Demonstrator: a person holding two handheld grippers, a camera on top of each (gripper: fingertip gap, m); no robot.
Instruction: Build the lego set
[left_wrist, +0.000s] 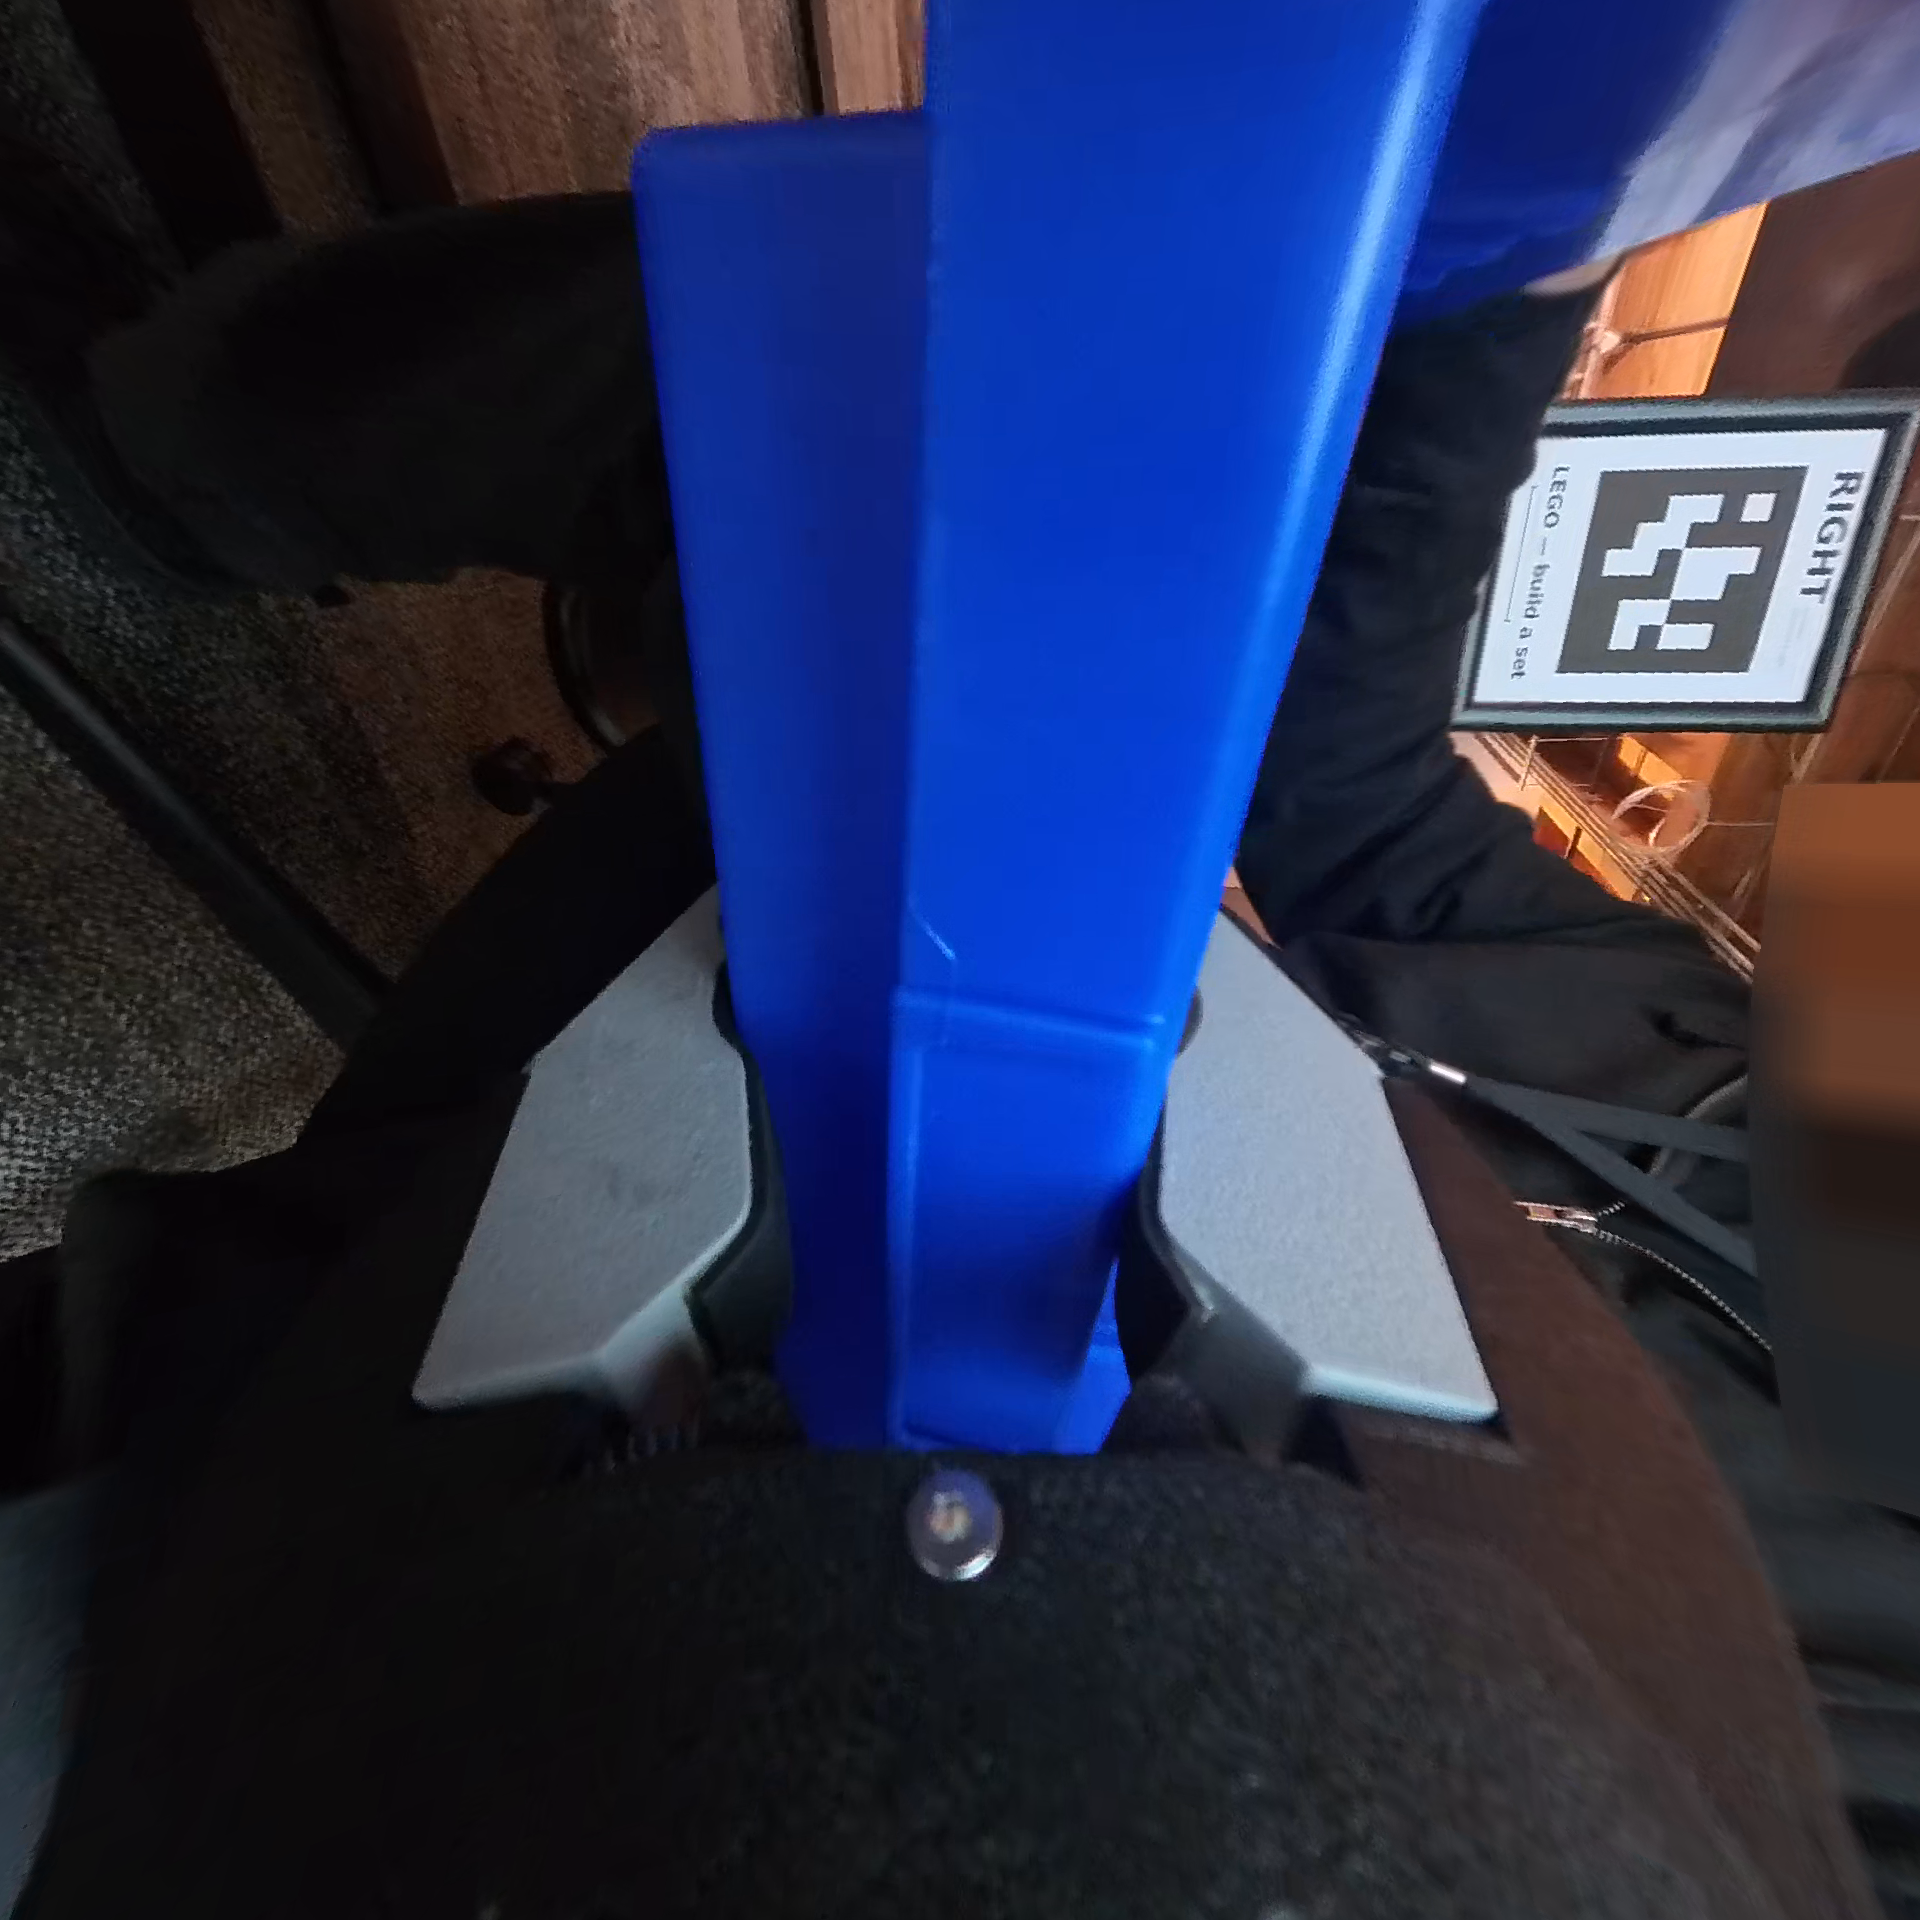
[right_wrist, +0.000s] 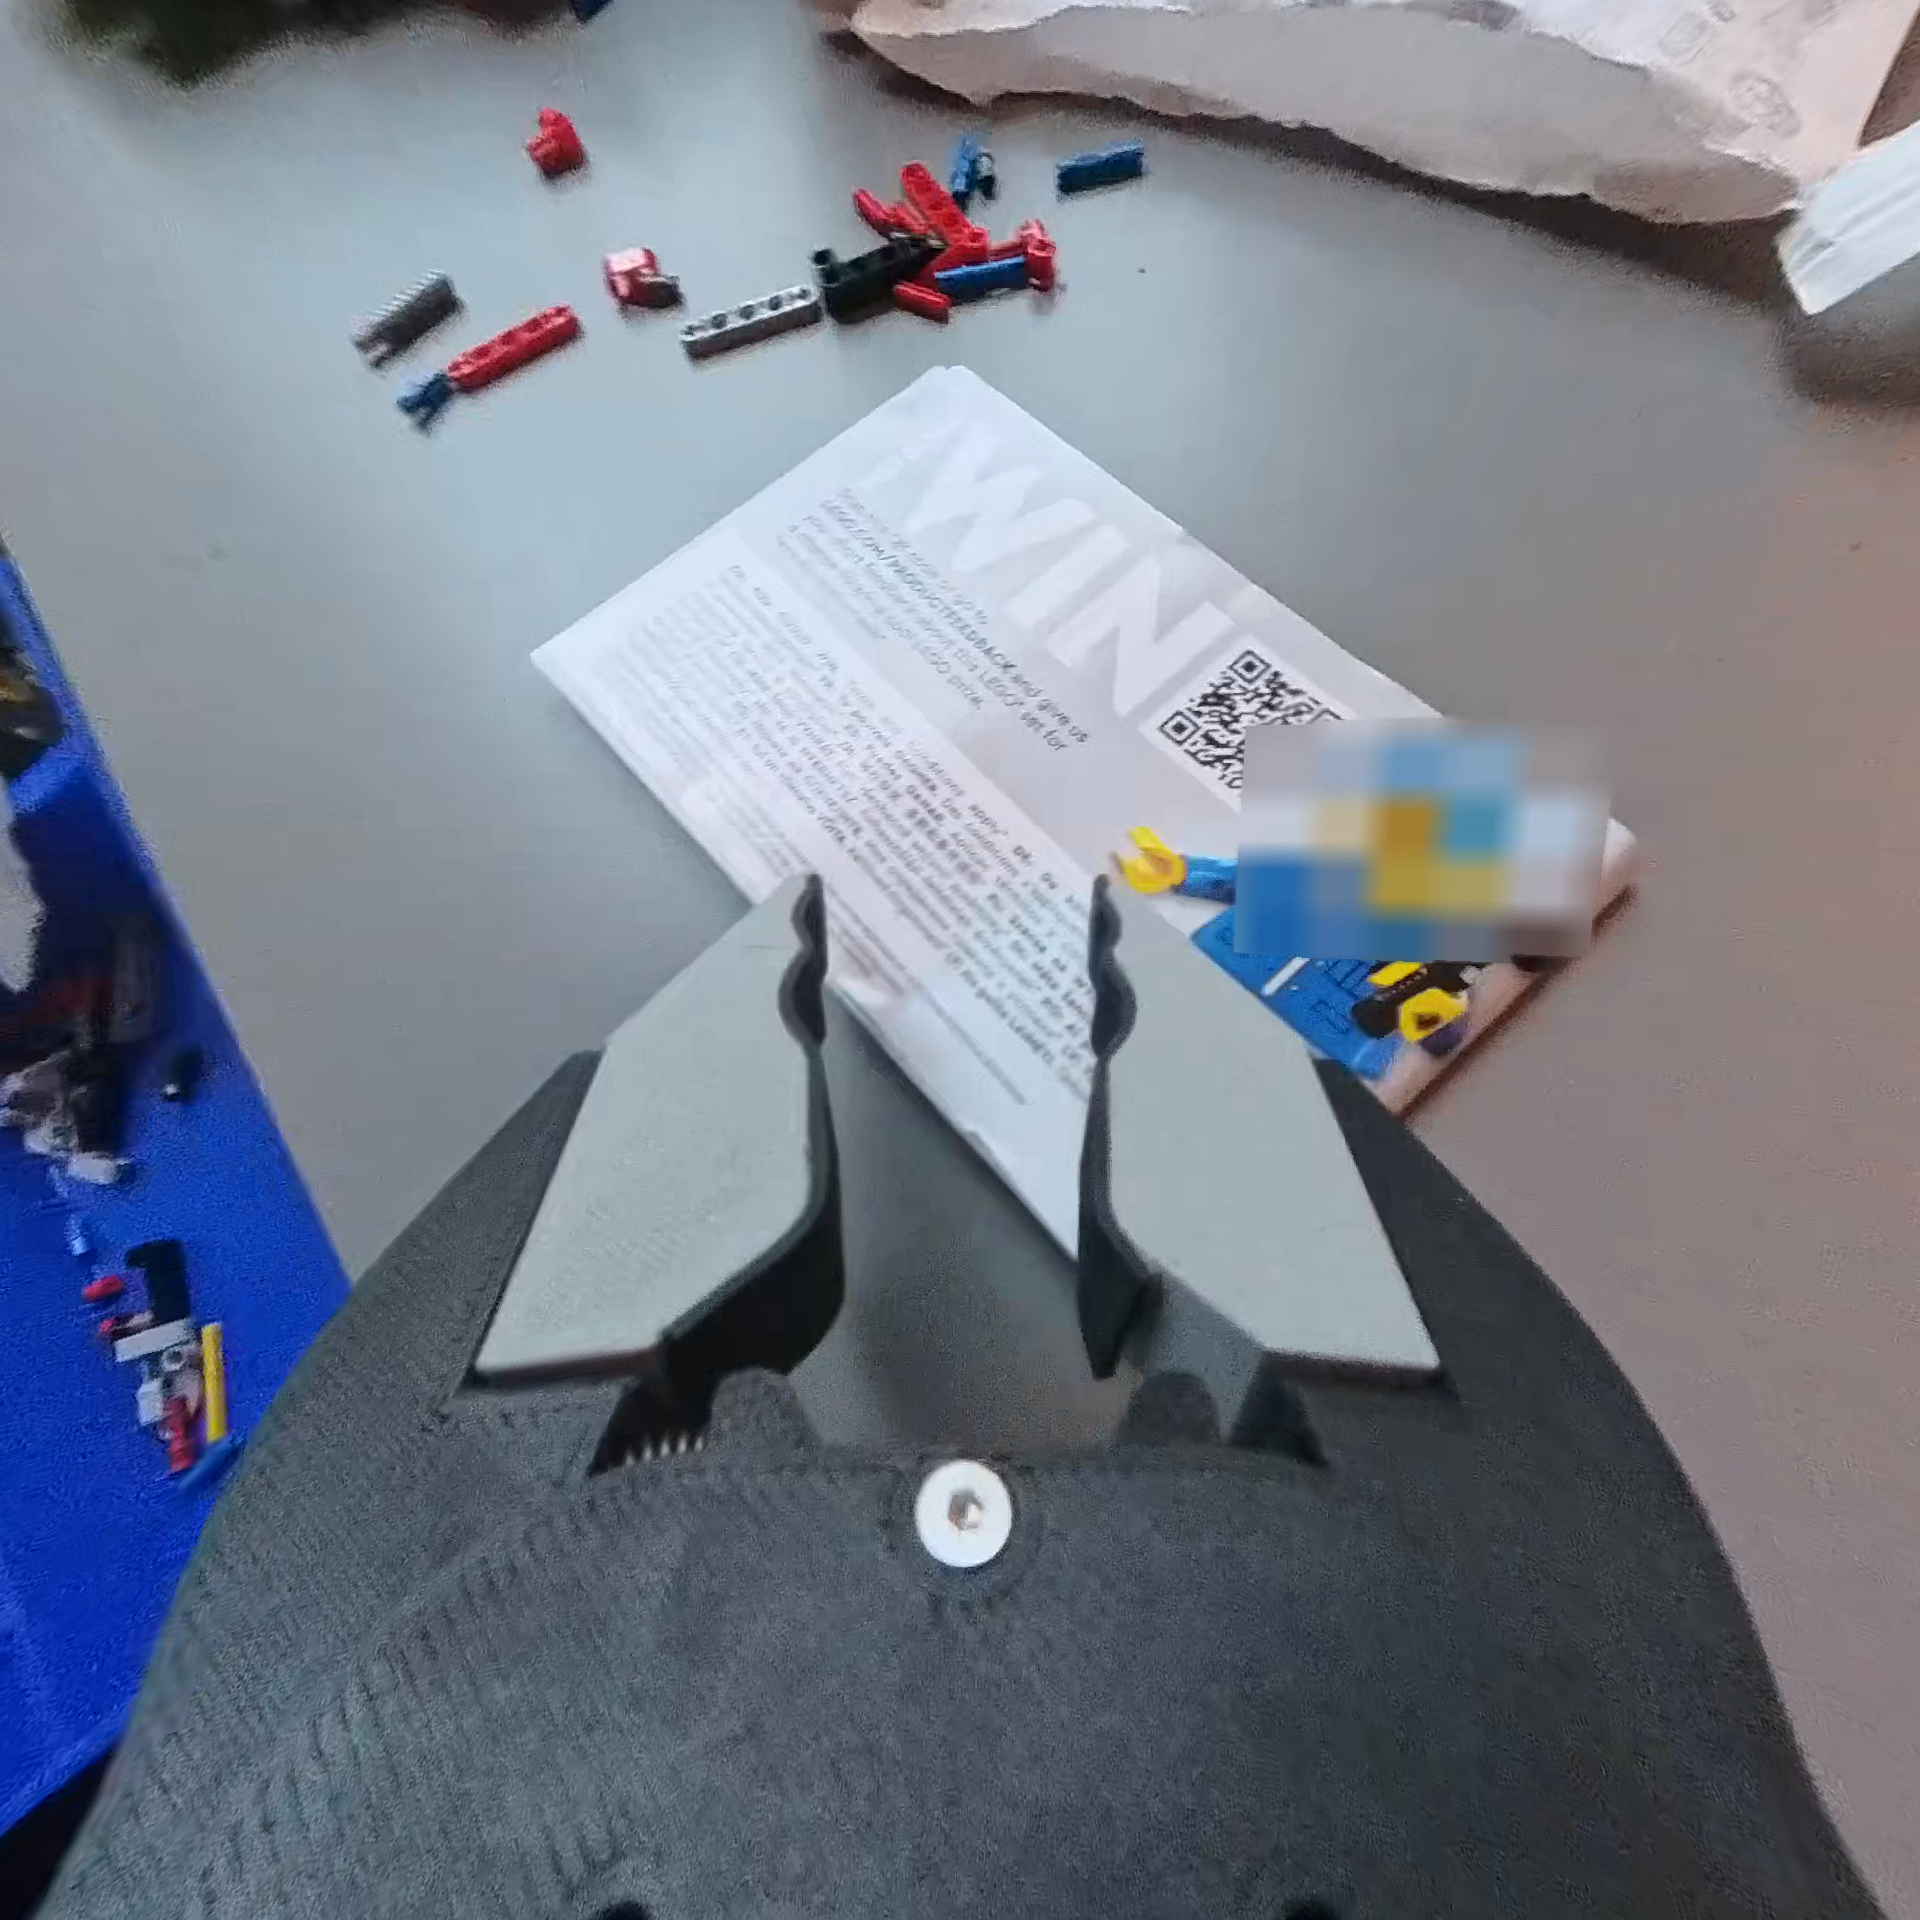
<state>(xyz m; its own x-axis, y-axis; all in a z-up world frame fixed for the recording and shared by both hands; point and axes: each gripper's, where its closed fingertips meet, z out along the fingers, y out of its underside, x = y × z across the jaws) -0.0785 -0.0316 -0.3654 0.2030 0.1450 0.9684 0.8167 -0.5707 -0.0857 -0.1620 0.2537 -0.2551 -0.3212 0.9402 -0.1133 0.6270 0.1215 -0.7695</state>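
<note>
The lego pieces (right_wrist: 914, 249) lie loose on the grey table (right_wrist: 312, 644) at the far side of the right wrist view: red, blue, black and grey beams and pins, most in one cluster, a few strays to its left. Nothing among them looks joined yet, so the build seems barely begun. They are probably spread flat so that each piece can be seen and picked singly.

Nearer, the booklet (right_wrist: 935, 727) lies closed, slantwise on the table, back cover up. The right gripper (right_wrist: 956, 914) hangs over its near corner with its jaws spread and nothing between them; it may be heading to take up or turn the booklet, which would have to be opened before it can guide the build.

A blue tray (right_wrist: 94, 1507) runs along the left edge of that view and holds more small parts, black, red, white and a yellow bar, heaped rather than sorted. Torn paper bags (right_wrist: 1351, 104) lie at the far edge, seemingly emptied.

In the left wrist view the left gripper (left_wrist: 940, 1091) pinches a blue wall (left_wrist: 1039, 623), likely the tray's rim, its tips hidden behind the plastic. Such a hold would steady or tilt the tray. Behind it stand a framed marker card (left_wrist: 1683, 561) and a dark-clothed person (left_wrist: 1403, 727).
</note>
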